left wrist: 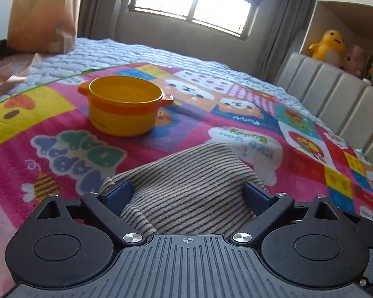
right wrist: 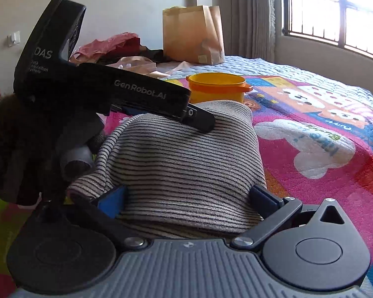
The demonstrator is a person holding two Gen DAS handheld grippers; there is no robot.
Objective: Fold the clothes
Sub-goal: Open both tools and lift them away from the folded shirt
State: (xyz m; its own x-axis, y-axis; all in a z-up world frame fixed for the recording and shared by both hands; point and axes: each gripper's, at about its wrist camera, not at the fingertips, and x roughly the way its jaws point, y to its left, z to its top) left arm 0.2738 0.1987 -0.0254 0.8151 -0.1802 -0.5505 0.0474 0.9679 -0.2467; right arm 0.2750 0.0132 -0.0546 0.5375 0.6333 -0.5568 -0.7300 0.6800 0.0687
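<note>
A folded grey garment with thin black stripes (left wrist: 194,171) (right wrist: 176,159) lies bunched on the colourful cartoon mat (left wrist: 49,134) (right wrist: 315,149) on the bed. My left gripper (left wrist: 187,190) stands wide over its near edge, blue pads (left wrist: 118,195) either side of the cloth without pinching it. My right gripper (right wrist: 187,197) is just as wide, the bundle lying between its blue pads (right wrist: 110,198). In the right wrist view the left gripper (right wrist: 199,120) reaches in from the upper left, one black fingertip resting on top of the garment.
A yellow and orange toy pot (left wrist: 124,106) (right wrist: 216,87) stands on the mat just beyond the garment. A brown paper bag (left wrist: 42,15) (right wrist: 191,34) and a heap of other clothes (right wrist: 112,47) sit at the bed's far side. A padded headboard (left wrist: 335,99) and plush toys (left wrist: 328,44) are to the right.
</note>
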